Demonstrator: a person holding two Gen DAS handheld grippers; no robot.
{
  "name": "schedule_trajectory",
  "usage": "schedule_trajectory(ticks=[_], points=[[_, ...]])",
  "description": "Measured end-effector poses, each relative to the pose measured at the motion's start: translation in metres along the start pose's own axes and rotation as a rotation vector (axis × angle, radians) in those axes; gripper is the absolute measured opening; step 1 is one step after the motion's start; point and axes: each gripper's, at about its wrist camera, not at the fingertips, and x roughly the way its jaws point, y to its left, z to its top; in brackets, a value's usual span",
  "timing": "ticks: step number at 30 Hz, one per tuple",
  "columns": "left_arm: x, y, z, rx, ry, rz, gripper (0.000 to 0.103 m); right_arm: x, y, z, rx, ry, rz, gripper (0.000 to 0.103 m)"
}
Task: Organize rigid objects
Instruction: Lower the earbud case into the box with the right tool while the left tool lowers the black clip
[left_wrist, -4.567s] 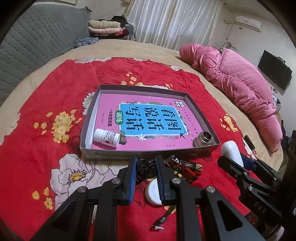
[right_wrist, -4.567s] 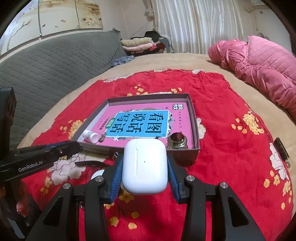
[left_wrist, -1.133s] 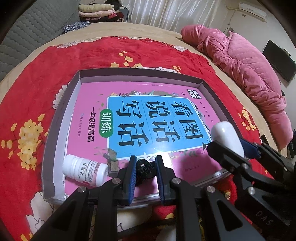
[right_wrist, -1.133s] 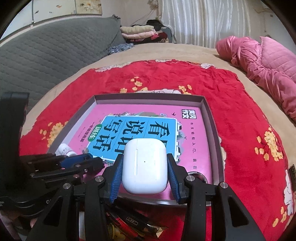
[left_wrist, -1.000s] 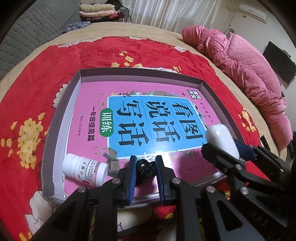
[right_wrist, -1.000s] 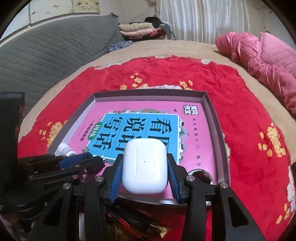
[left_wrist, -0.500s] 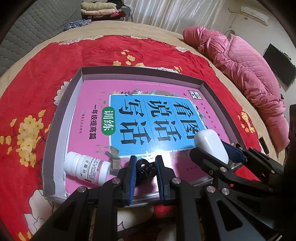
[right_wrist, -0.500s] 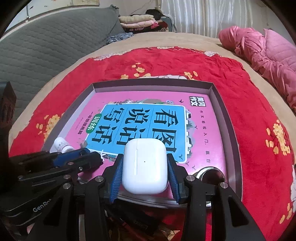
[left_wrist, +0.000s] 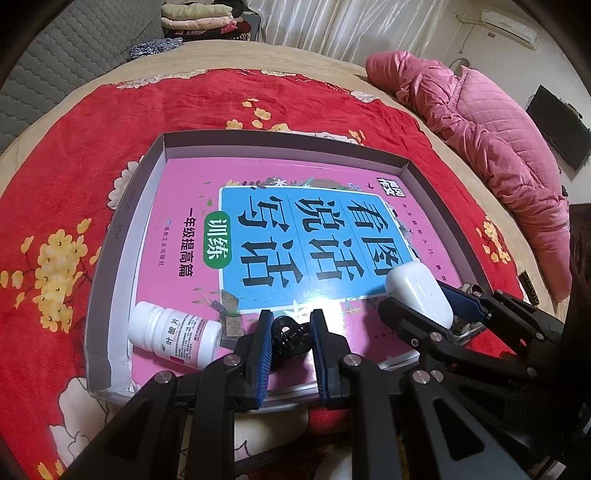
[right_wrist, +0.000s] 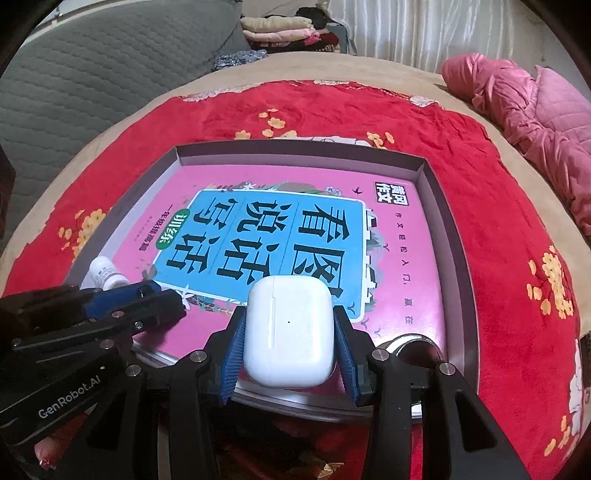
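on the left side of the grey tray (left_wrist: 122, 236), a white pill bottle (left_wrist: 173, 338) lies on its side on the pink book (left_wrist: 177, 192). just right of it, my left gripper (left_wrist: 290, 334) is nearly closed and pinches a small black object (left_wrist: 290, 332), maybe a clip, above the tray's near edge. further right, my right gripper (right_wrist: 289, 341) is half open and clamps a white earbud case (right_wrist: 290, 332) above the book. at the tray's near right corner stands a small metal container (right_wrist: 413, 341), partly hidden. the tray rests on a red flowered blanket (right_wrist: 498, 206).
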Motion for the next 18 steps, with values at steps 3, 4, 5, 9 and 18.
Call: schedule_trajectory(ticks=[3, 4, 5, 9, 18], points=[[0.0001, 0.0001, 0.0, 0.0, 0.001, 0.0, 0.021, -0.0002, -0.0006, -0.0002, 0.007, 0.003, 0.011, 0.046], [0.0001, 0.0002, 0.0001, 0.0, 0.001, -0.001, 0.021, -0.0002, -0.0005, -0.0002, 0.008, 0.004, 0.01, 0.046], [0.0001, 0.0002, 0.0002, -0.001, 0.001, -0.001, 0.021, 0.0, -0.0003, -0.0001, 0.007, 0.006, 0.008, 0.046], [0.0003, 0.0003, 0.0004, -0.002, 0.003, -0.002, 0.021, 0.0, 0.0, -0.0008, 0.002, 0.009, 0.006, 0.046], [0.0009, 0.0001, -0.0001, -0.004, 0.005, -0.002, 0.021, 0.0, -0.0008, -0.002, 0.004, 0.012, 0.001, 0.046]])
